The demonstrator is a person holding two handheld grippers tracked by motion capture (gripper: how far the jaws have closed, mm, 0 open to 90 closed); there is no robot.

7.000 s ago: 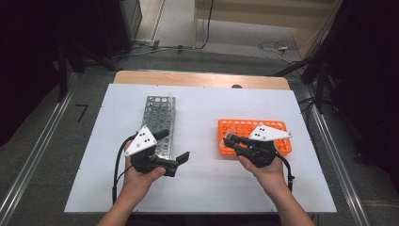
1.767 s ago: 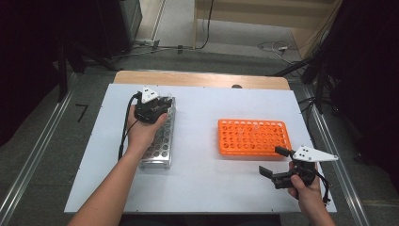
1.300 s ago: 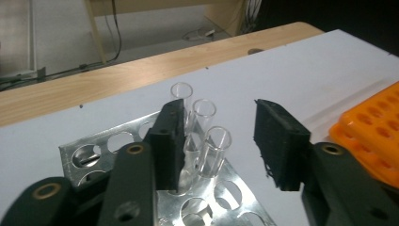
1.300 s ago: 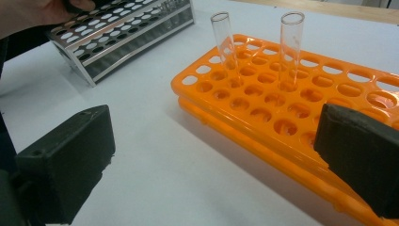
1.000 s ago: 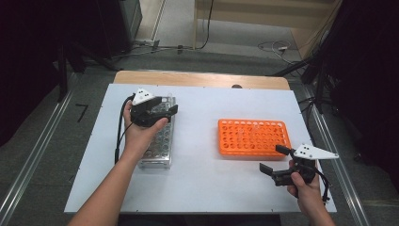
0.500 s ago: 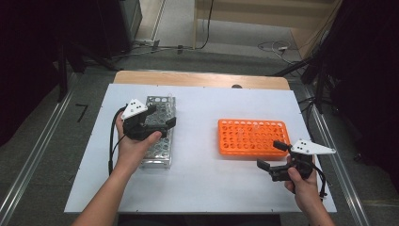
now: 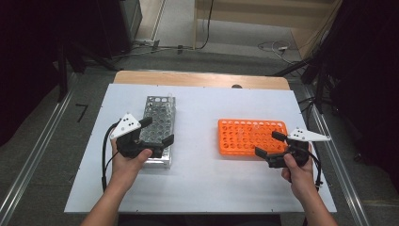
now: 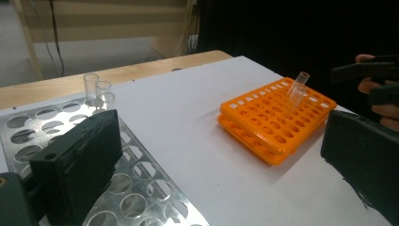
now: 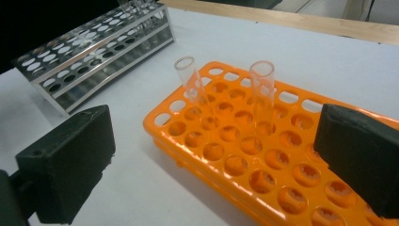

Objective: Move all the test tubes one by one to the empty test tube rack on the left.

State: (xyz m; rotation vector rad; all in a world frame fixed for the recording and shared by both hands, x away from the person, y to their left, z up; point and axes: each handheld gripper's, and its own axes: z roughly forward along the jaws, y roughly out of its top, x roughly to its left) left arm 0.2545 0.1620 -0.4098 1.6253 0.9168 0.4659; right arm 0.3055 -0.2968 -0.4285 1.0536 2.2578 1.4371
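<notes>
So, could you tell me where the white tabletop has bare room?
Free: the strip between the perforated metal rack and the orange plastic rack, and the near edge of the white table between the forearms. Crowded: around each rack.

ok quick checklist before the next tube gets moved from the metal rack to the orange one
1. Left gripper jaws open and empty, just opened: ok.
2. Right gripper jaws open and empty: ok.
3. Glass tubes left at the far end of the metal rack: ok.
4. Free holes in the orange rack: ok.
5. Two tubes in it stand straight: not ok, one leans.
6. Metal rack held steady: cannot tell.
</notes>
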